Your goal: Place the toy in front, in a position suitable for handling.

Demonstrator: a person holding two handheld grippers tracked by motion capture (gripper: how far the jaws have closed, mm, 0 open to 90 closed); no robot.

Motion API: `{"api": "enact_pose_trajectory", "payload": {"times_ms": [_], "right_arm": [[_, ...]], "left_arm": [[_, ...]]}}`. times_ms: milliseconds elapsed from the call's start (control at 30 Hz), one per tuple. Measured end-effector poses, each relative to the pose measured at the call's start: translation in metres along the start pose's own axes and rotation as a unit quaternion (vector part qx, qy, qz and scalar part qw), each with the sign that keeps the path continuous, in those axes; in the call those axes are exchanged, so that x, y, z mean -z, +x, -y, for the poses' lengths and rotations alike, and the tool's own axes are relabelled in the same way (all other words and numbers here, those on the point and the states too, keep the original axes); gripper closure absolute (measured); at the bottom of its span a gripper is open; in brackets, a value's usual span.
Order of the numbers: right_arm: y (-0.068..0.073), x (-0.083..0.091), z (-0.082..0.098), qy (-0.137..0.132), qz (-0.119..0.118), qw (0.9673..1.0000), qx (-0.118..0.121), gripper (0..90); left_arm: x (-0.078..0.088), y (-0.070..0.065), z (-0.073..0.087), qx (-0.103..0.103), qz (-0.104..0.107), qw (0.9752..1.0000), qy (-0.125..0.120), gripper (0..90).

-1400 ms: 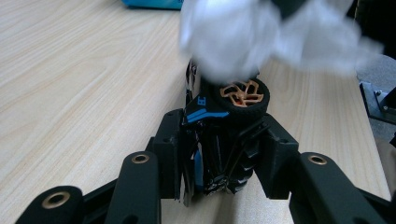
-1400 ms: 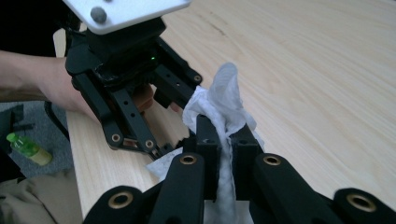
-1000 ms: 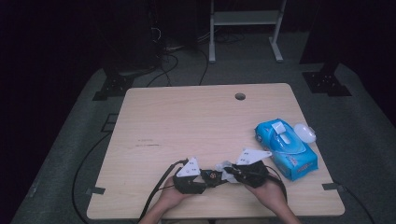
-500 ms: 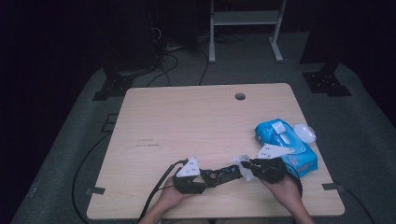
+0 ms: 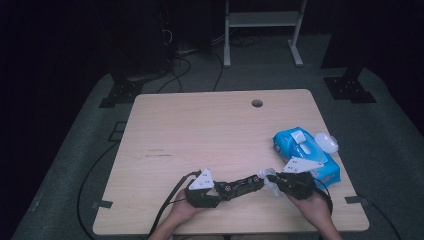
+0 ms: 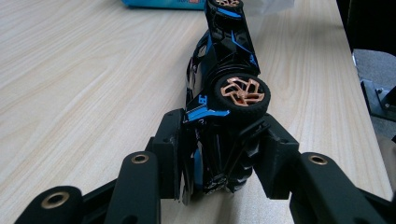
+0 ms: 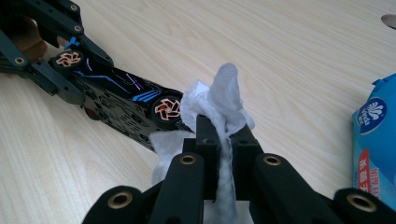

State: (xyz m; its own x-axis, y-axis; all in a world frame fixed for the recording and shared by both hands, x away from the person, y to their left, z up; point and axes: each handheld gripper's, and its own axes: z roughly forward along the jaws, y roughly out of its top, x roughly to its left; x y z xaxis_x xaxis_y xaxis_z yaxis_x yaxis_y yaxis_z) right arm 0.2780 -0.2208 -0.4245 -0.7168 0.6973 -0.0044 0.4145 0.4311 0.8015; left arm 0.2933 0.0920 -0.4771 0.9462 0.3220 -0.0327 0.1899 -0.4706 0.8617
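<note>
Left tool, low centre of the high view, clamps 1 end of a black-and-blue toy car, holding it off the surface so its far end is free for wiping; right tool meets that end with a white wipe; the blue wipe pack lies handy at right. Left gripper view: both jaws press the car's tail, body on its side, wheel up. Right gripper view: right tool's jaws pinch the bunched wipe, touching the car's near wheel, likely to clean it.
</note>
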Motion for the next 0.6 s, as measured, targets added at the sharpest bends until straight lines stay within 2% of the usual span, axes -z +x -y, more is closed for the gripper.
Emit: {"api": "enact_pose_trajectory", "payload": {"times_ms": [100, 233, 367, 500, 600], "right_arm": [[0.002, 0.004, -0.005, -0.013, -0.003, 0.9999, 0.002, 85.0], [0.011, 0.003, -0.013, -0.03, -0.019, 0.9992, 0.015, 84.9], [0.018, -0.006, -0.014, -0.017, -0.028, 0.9991, 0.025, 84.9], [0.011, -0.006, -0.008, -0.014, -0.03, 0.9994, 0.011, 84.9], [0.004, -0.002, -0.005, -0.007, -0.011, 0.9999, 0.005, 84.9]], "left_arm": [[0.0, 0.0, 0.0, 0.001, -0.001, 1.0, 0.0, 57.6], [0.0, 0.0, 0.0, 0.003, 0.0, 1.0, -0.002, 57.6], [0.0, 0.0, 0.0, 0.0, -0.001, 1.0, -0.001, 57.6], [0.0, 0.0, 0.0, -0.001, -0.001, 1.0, 0.0, 57.7], [0.0, 0.0, 0.0, 0.0, 0.0, 1.0, -0.001, 57.6]]}}
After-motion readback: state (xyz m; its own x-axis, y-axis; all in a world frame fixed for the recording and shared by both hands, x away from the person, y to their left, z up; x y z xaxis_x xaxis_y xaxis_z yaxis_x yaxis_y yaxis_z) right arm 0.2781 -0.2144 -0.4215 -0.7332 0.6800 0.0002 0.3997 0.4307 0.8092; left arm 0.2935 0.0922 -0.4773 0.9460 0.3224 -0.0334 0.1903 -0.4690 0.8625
